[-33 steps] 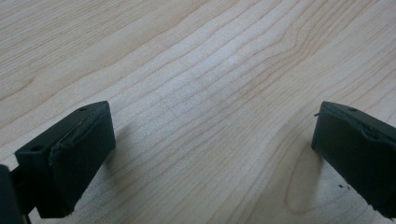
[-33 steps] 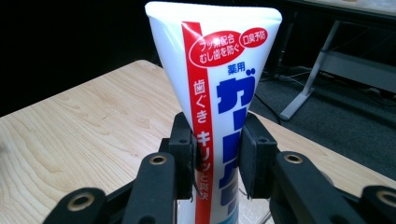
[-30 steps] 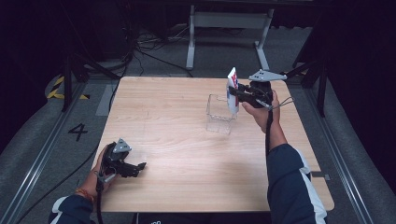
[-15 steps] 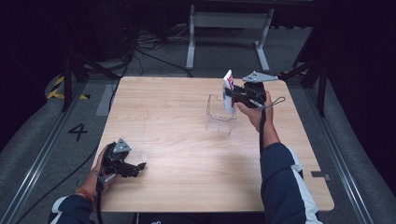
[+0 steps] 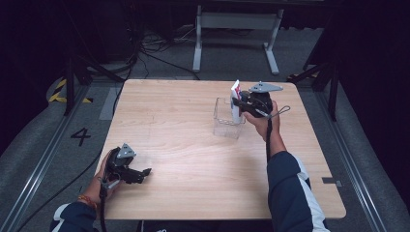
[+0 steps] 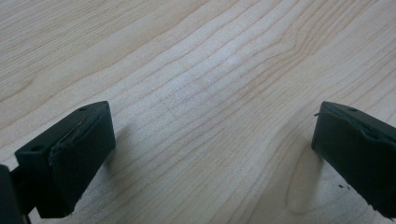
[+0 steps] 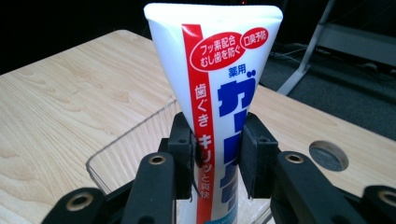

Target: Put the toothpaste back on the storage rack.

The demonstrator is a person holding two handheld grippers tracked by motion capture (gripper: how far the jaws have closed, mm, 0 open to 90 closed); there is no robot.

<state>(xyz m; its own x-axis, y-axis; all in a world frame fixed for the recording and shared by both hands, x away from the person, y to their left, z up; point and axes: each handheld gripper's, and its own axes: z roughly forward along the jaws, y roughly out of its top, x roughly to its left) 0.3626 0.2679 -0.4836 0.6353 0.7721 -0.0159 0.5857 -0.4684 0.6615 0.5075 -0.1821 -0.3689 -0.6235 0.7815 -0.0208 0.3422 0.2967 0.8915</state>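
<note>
White with a red stripe, the toothpaste tube (image 7: 219, 93) stands upright at the centre of the right gripper view, pinched at mid-body by our right gripper (image 7: 218, 156). In the high view, right of centre, we hold that tube (image 5: 236, 99) over the clear plastic box (image 5: 226, 123), its lower end inside the walls. At the lower left of that view our left gripper (image 5: 140, 173) rests on the wooden table (image 5: 193, 159), jaws spread with nothing between them.
</note>
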